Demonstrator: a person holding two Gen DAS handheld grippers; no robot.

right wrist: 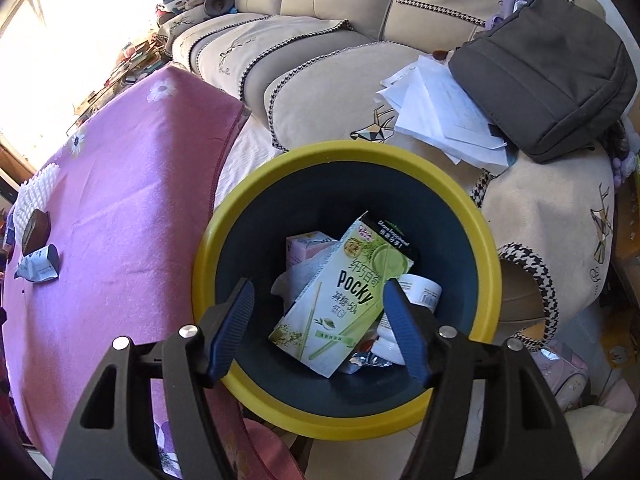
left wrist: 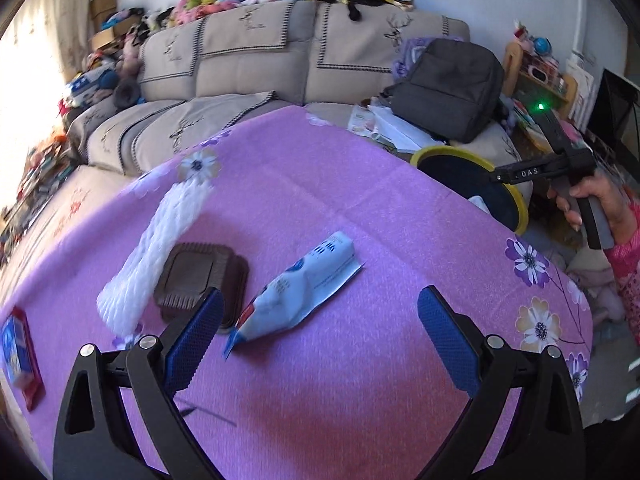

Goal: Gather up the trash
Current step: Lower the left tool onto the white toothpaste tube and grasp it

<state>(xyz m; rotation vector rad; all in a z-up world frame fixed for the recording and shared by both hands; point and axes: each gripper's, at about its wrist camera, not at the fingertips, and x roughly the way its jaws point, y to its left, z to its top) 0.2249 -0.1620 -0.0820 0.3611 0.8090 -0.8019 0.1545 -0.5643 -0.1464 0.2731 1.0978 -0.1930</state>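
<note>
My left gripper (left wrist: 320,308) is open and empty just above the pink tablecloth (left wrist: 360,380). A crumpled blue-and-white wrapper (left wrist: 298,292) lies between its fingers, nearer the left one. A brown plastic tray (left wrist: 200,276) and a white foam net sleeve (left wrist: 154,248) lie to its left. My right gripper (right wrist: 320,304) is open and empty over the yellow-rimmed dark bin (right wrist: 248,208). In the bin lie a green Pocky box (right wrist: 344,292), a pink carton (right wrist: 304,246) and other wrappers. The bin (left wrist: 516,204) also shows in the left wrist view, beyond the table's right edge.
A red-and-blue packet (left wrist: 20,356) lies at the table's left edge. A beige sofa (left wrist: 248,64) stands behind the table, with a grey backpack (left wrist: 448,88) and loose papers (right wrist: 444,120) on it. Cluttered shelves stand at the far right and left.
</note>
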